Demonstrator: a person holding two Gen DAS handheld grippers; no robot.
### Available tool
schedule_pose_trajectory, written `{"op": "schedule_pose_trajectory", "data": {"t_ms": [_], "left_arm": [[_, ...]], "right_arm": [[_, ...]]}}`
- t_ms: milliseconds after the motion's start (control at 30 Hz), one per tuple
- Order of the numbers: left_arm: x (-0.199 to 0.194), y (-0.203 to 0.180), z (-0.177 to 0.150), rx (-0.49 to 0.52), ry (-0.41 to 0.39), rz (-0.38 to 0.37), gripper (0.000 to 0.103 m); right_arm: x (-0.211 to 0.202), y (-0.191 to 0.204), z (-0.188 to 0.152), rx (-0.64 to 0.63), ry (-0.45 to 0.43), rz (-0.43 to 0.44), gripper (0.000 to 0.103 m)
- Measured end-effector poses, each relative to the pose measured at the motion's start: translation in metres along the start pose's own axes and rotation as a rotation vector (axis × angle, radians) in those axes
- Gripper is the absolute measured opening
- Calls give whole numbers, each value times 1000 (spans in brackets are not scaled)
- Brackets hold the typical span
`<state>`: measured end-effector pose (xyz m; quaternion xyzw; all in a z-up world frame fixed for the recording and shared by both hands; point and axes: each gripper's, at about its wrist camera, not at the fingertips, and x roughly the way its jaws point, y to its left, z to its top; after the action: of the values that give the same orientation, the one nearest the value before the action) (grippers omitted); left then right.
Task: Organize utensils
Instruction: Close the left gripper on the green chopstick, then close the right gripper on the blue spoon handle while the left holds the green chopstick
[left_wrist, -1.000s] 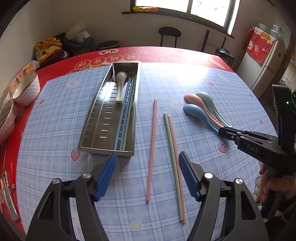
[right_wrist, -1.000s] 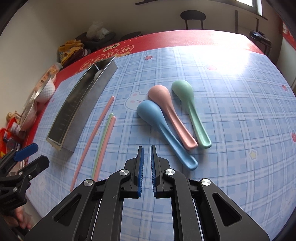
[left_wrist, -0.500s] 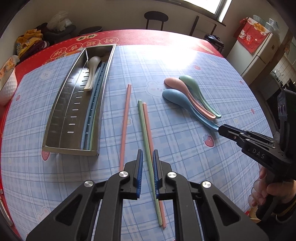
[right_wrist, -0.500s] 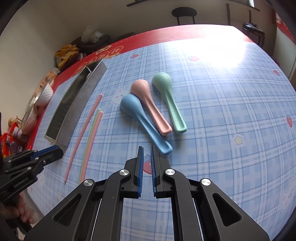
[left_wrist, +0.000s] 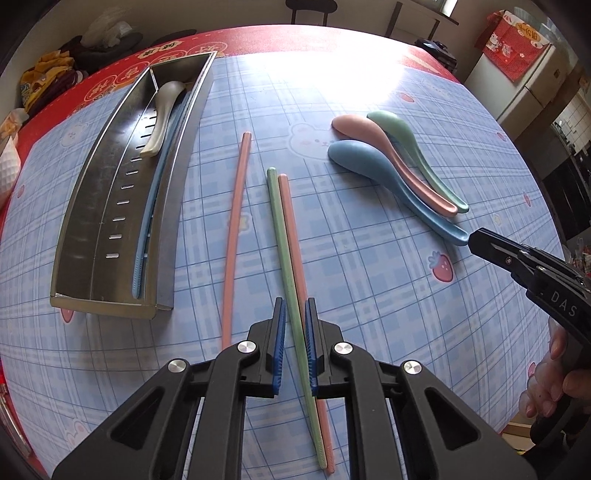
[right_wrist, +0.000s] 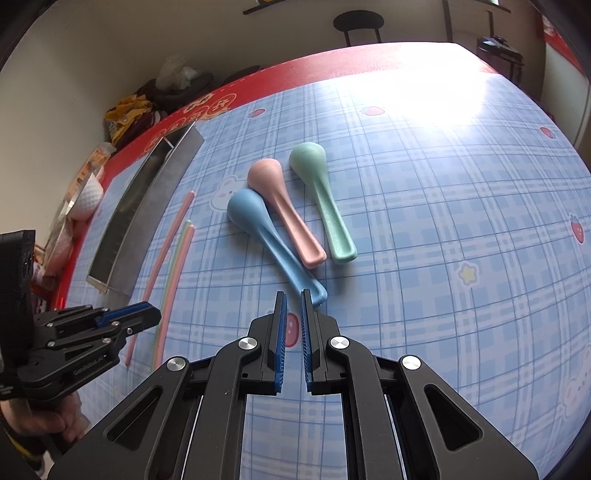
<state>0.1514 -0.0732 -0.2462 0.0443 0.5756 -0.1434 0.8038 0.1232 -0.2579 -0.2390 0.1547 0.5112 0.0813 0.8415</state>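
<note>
Here both tools (left_wrist: 294, 317) (right_wrist: 293, 302) are together, the left astride a lengthwise green chopstick (left_wrist: 284, 236).

Chopsticks loose on the tabletop (left_wrist: 369, 277): three — two pink (left_wrist: 234, 236) (left_wrist: 293, 240), one green (left_wrist: 284, 243).
Spoons loose: three — blue (left_wrist: 373, 166), pink (left_wrist: 373, 138), green (left_wrist: 399, 133).
Metal tray (left_wrist: 88, 206): one — holding one pale spoon (left_wrist: 164, 110) and one blue chopstick (left_wrist: 146, 236); further sticks there unclear.
Tongs: two pairs (left_wrist: 294, 325) (right_wrist: 293, 314).

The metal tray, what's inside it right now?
In the metal tray lie a pale spoon and a blue chopstick along its right side. Anything beneath them is hidden.
</note>
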Motion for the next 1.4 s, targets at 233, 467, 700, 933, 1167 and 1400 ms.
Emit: {"op": "schedule_pose_trajectory", "data": {"t_ms": [233, 467, 700, 933, 1167, 1400], "left_arm": [[4, -3, 3, 11, -2, 22, 10], [4, -7, 3, 19, 5, 41, 10], [4, -5, -3, 6, 30, 49, 10], [11, -9, 1, 24, 23, 62, 10], [12, -7, 3, 10, -12, 53, 10], [11, 2, 2, -33, -12, 8, 10]], "right_arm": [[3, -5, 3, 17, 0, -3, 8], [5, -5, 5, 19, -1, 5, 8], [5, -11, 7, 36, -3, 9, 8], [5, -14, 5, 41, -1, 3, 8], [3, -20, 3, 47, -2, -8, 8], [3, -20, 4, 36, -12, -25, 8]]}}
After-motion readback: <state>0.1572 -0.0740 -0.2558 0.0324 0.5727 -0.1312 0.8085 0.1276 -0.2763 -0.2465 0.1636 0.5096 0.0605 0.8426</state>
